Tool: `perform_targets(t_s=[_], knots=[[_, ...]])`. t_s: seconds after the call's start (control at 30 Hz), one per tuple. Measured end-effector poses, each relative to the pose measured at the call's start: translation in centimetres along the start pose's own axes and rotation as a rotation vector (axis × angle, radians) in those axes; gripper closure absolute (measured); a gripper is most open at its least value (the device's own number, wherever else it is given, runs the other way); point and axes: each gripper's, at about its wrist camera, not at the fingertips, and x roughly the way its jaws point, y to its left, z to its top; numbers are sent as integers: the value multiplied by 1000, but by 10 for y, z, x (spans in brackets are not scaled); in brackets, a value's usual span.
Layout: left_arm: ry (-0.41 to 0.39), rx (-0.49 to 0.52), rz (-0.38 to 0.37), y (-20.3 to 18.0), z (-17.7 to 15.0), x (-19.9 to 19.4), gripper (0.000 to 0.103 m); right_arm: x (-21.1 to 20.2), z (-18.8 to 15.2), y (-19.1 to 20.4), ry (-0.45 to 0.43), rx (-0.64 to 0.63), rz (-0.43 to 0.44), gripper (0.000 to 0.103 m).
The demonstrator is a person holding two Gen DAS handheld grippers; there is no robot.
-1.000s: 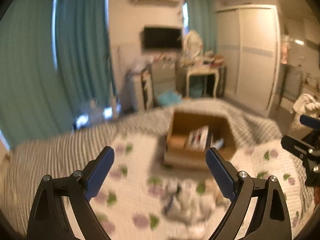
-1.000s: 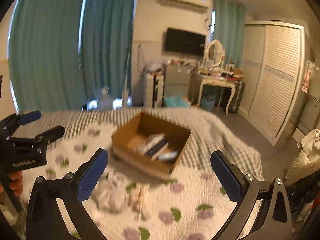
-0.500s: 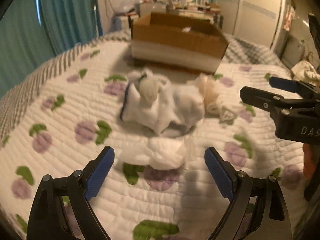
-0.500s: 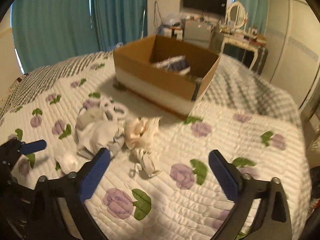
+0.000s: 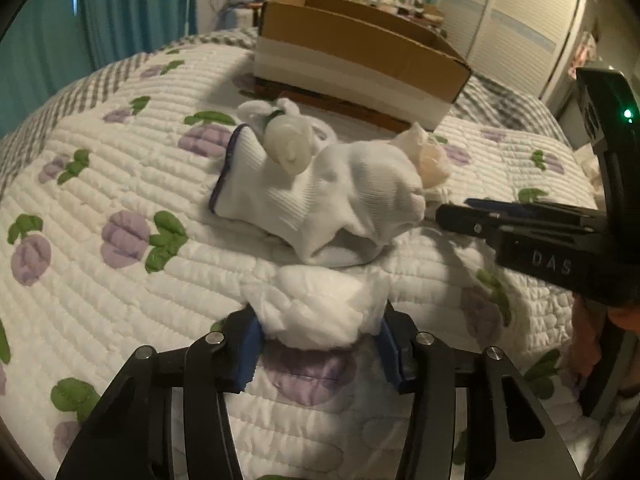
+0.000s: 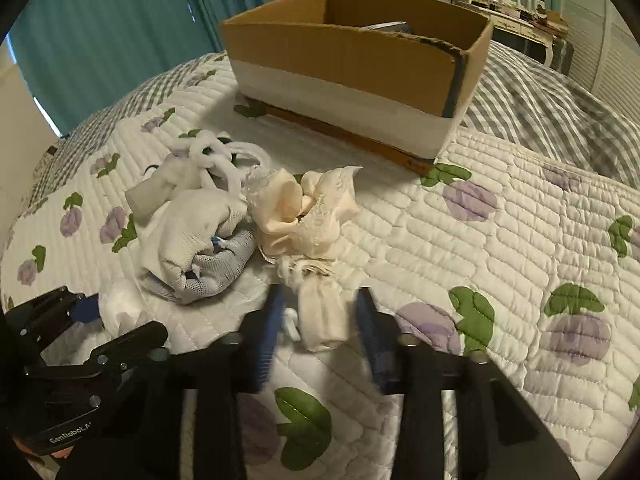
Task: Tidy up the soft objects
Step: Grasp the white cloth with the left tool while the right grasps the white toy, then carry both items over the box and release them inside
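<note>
A pile of soft things lies on the quilted bed: white socks (image 5: 320,196), a cream lace cloth (image 6: 308,212) and a grey mesh piece (image 6: 216,268). My left gripper (image 5: 320,340) is shut on a fluffy white clump (image 5: 316,304) at the pile's near edge. My right gripper (image 6: 320,328) has its jaws close around a cream cloth strip (image 6: 320,312); motion blur hides whether they grip it. The right gripper also shows in the left wrist view (image 5: 472,216), beside the socks. The cardboard box (image 6: 352,56) stands behind the pile.
The bed's floral quilt (image 6: 500,240) stretches to the right, with a grey striped blanket (image 6: 560,112) behind. Teal curtains (image 6: 100,32) hang at the left. A dresser (image 6: 520,20) and a wardrobe (image 5: 520,28) stand beyond the bed.
Both grippers came down from high over the bed to the pile. The left jaws closed on the white clump. The right jaws narrowed around the cream strip.
</note>
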Motion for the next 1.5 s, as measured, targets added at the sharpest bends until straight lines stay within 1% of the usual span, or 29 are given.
perform_targets(t_s=[0.03,0.1,0.33,0.43,0.5,0.6,0.73,0.9,1.03,1.13,1.27,1.37,1.5], knots=[[-2,2,-3,0,0,-1,57,-4,-1,0,-11,3,-4,72],[-4,0,-20,2,-1,-5,58,-10,-3,2,-24,-1,-29,77],[-30,-9,-55,8,-7,-27,58,-38,-13,13,-60,-11,-81,83],[-46,-14,-67,9,-8,-36,58,-47,-19,19,-59,-20,-88,85],[-58,-19,-81,10,-7,-42,58,-58,-24,26,-85,-32,-115,86],[-87,-13,-94,11,-4,-55,58,-75,-25,33,-127,-37,-130,87],[-140,2,-100,12,8,-73,58,-111,-15,45,-206,-52,-148,87],[-215,47,-110,12,44,-97,58,-151,11,56,-308,-70,-165,87],[-302,116,-114,7,84,-113,58,-180,47,60,-402,-66,-181,87],[-353,186,-109,4,120,-115,58,-190,75,59,-454,-65,-207,87],[-374,268,-76,-6,170,-98,58,-185,113,51,-496,-41,-236,87],[-379,290,-63,-13,203,-75,58,-169,140,35,-510,14,-236,87],[-379,294,-94,-14,242,-37,58,-137,169,10,-511,80,-250,87]])
